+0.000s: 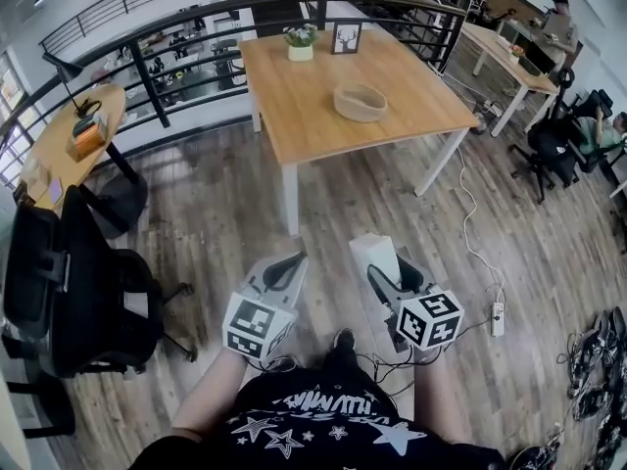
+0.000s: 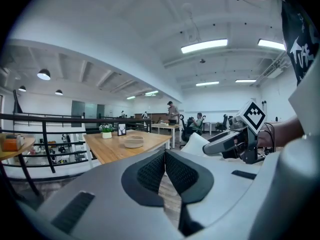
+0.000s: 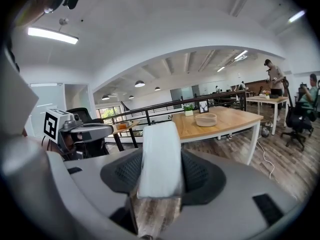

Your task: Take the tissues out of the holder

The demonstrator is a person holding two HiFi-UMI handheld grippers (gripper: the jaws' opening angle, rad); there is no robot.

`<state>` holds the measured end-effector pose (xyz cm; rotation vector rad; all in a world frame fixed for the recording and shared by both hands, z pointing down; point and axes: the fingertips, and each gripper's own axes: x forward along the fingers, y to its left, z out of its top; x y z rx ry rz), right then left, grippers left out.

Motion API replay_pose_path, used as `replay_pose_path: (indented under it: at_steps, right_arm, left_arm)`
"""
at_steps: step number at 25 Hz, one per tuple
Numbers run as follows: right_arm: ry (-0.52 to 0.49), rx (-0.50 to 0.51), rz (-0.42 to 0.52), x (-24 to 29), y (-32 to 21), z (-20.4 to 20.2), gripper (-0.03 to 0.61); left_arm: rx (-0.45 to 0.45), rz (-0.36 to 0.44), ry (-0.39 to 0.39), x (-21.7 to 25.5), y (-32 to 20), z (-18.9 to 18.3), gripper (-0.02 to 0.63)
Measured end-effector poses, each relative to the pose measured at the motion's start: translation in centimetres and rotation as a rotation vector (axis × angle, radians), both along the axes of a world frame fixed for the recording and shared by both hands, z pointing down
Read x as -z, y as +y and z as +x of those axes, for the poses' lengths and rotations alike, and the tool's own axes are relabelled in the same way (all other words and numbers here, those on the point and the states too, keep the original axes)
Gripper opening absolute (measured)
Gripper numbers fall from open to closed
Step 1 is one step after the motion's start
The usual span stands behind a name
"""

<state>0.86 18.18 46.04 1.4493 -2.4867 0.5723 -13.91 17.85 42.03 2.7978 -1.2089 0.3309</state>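
A white pack of tissues (image 3: 160, 156) stands upright between the pads of my right gripper (image 3: 161, 170), which is shut on it. In the head view the pack (image 1: 375, 253) sticks out ahead of the right gripper (image 1: 384, 267), low over the wood floor. My left gripper (image 1: 291, 264) hangs beside it, apart from the pack. Its pads (image 2: 152, 173) meet with nothing between them. The holder, a round woven basket (image 1: 360, 102), sits on the wooden table (image 1: 313, 125) well ahead of both grippers. It looks empty in the left gripper view (image 2: 133, 142).
A potted plant (image 1: 301, 45) and a small picture frame (image 1: 346, 37) stand at the table's far edge. A black railing (image 1: 196, 62) runs behind. A black office chair (image 1: 88, 282) is at my left, and a power strip (image 1: 497, 318) with cable lies at the right.
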Motion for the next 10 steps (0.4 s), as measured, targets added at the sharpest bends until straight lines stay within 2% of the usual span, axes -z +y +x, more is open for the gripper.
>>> replay_pose_path:
  at_steps: [10]
  right_arm:
    - [-0.003, -0.046, 0.005, 0.0, 3.2, -4.1, 0.236]
  left_arm:
    - [-0.03, 0.012, 0.008, 0.3, 2.7, -4.3, 0.014]
